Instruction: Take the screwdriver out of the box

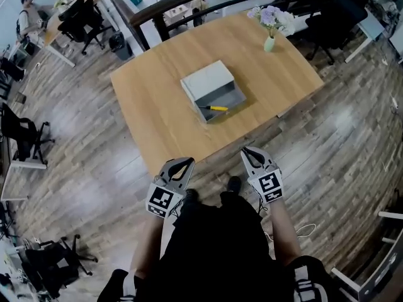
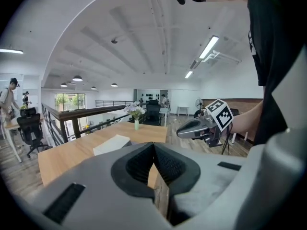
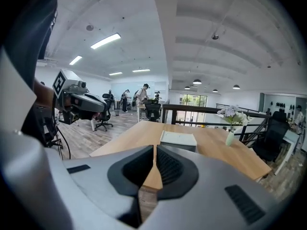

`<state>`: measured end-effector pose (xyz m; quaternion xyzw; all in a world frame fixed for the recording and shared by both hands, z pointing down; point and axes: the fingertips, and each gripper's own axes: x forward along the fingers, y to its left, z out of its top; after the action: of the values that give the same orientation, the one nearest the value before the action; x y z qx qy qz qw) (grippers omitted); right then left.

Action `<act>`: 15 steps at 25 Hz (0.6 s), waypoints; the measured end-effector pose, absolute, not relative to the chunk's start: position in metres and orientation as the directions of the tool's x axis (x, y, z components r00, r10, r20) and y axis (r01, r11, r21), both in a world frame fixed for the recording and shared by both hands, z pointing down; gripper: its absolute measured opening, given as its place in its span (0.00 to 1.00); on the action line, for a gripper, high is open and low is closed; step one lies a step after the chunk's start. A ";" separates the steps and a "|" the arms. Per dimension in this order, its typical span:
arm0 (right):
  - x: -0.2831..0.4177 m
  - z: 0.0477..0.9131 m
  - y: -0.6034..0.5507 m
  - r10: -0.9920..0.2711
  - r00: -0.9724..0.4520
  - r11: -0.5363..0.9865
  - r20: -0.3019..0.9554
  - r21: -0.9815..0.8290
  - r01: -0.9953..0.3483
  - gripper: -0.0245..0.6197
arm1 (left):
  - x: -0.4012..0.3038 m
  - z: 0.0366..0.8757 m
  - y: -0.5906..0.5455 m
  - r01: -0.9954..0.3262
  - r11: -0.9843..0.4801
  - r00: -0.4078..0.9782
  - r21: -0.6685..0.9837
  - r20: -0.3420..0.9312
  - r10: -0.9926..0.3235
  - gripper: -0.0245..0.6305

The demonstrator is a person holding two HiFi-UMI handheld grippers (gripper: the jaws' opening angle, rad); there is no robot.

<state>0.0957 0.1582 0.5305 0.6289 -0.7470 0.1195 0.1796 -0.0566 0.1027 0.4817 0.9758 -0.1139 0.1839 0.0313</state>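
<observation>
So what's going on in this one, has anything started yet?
A person stands at the near edge of the table, holding the left gripper and the right gripper low in front of the body. Both are shut with nothing between the jaws. The grey box sits open mid-table, and the yellow-handled screwdriver lies inside it. Neither gripper is near the box, so the reach has not begun.

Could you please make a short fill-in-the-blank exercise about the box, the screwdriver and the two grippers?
1. The screwdriver lies ____ the open grey box.
2. The handle of the screwdriver is ____ in colour.
3. The left gripper and the right gripper both have their jaws ____, holding nothing.

Missing words: inside; yellow; shut
</observation>
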 end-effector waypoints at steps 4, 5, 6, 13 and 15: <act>0.123 0.536 0.153 -0.876 -0.221 0.262 0.429 0.037 -0.964 0.09 | -0.036 0.488 0.108 -0.324 -0.946 0.880 0.023 0.373 -0.293 0.07; 0.127 0.537 0.151 -0.870 -0.241 0.284 0.431 0.038 -0.958 0.09 | -0.031 0.488 0.109 -0.342 -0.939 0.875 0.023 0.373 -0.309 0.07; 0.131 0.538 0.149 -0.864 -0.259 0.305 0.432 0.039 -0.952 0.09 | -0.026 0.487 0.110 -0.360 -0.933 0.871 0.023 0.368 -0.327 0.07; 0.149 0.535 0.138 -0.825 -0.355 0.410 0.439 0.032 -0.912 0.09 | -0.011 0.485 0.118 -0.451 -0.892 0.834 0.024 0.368 -0.412 0.07; 0.153 0.539 0.135 -0.815 -0.368 0.425 0.447 0.031 -0.905 0.09 | -0.009 0.485 0.116 -0.465 -0.885 0.825 0.020 0.372 -0.425 0.07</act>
<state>0.1532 0.1349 0.5388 0.5247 -0.8196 0.1104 0.2021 -0.0088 0.1158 0.4854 0.9536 -0.2334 0.1818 0.0549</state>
